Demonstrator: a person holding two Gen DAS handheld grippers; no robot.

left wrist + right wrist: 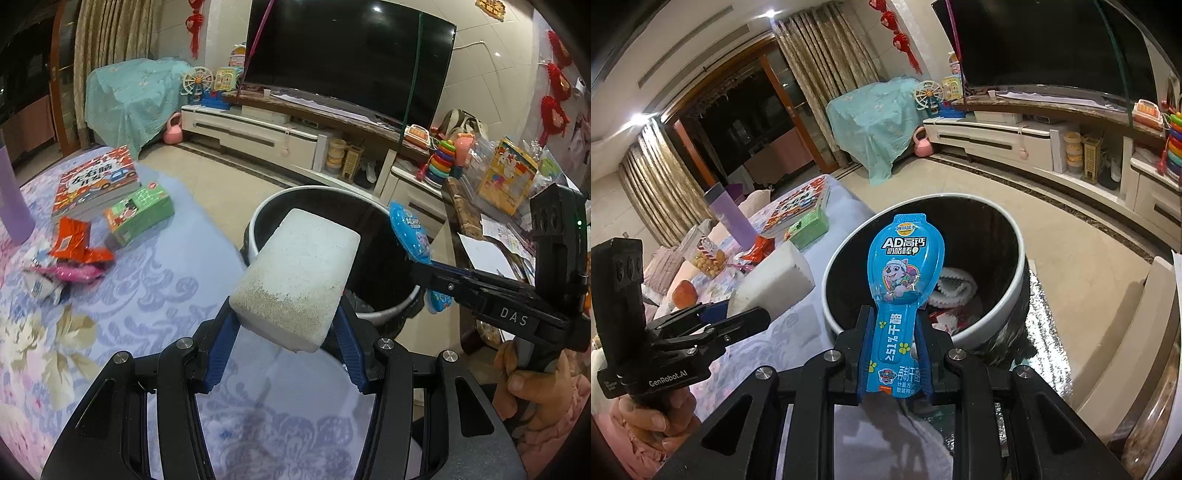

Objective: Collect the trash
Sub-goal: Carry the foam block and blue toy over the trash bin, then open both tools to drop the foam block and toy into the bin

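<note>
Tilting down over the bin [1021,258] rim — left claw [288,332] grasping foam block [295,273], right claw [892,354] grasping blue wrapper [905,266].

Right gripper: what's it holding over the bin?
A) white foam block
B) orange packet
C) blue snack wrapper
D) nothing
C: in the right wrist view the right gripper is clamped on the blue snack wrapper, held up in front of the open bin; the white foam block is in the left gripper.
</note>
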